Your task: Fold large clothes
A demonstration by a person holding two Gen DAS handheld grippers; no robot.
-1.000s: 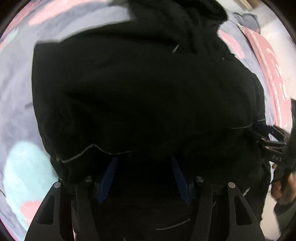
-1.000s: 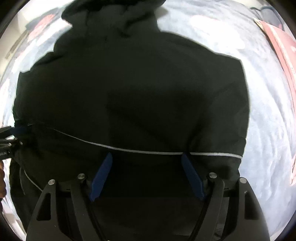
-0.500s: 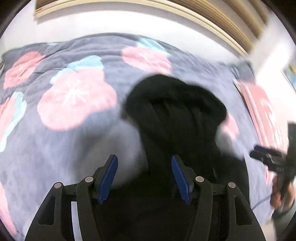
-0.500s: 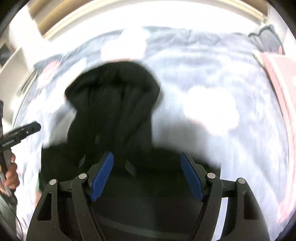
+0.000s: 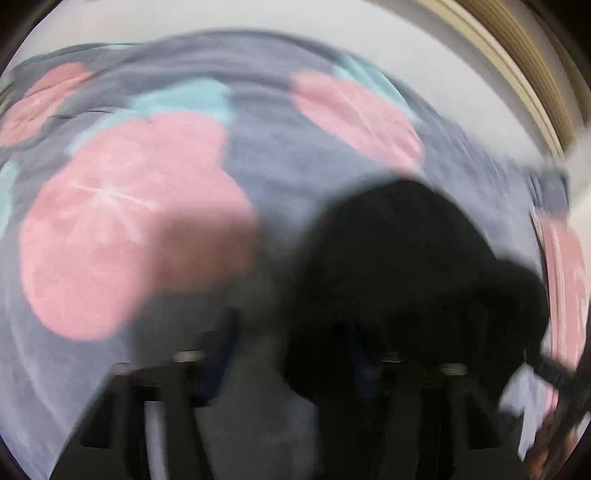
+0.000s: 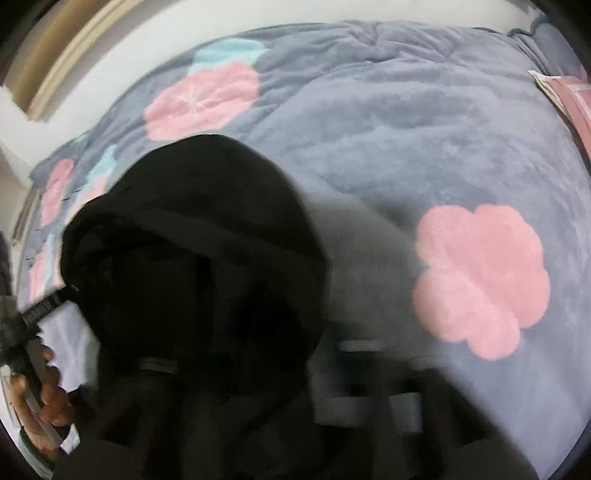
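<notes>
A black hooded garment (image 5: 406, 266) lies on a grey blanket with pink flowers (image 5: 122, 236). Its hood (image 6: 199, 229) points away from me in both views. Both views are blurred by motion. My left gripper (image 5: 291, 354) shows as dark smeared fingers over the blanket and the garment's near edge, jaws apart with nothing between them. My right gripper (image 6: 258, 354) is just as smeared, with its fingers wide apart over the garment's near edge. The left gripper also shows at the left of the right wrist view (image 6: 44, 310), held in a hand.
The blanket (image 6: 406, 129) covers a bed that runs to a white wall (image 5: 332, 22) with a wooden frame. A pink patterned item (image 6: 576, 99) lies at the bed's right edge.
Both grippers have pulled back and tilted up from the garment's body. The hood and far blanket came into view. Both views now swing sideways and blur.
</notes>
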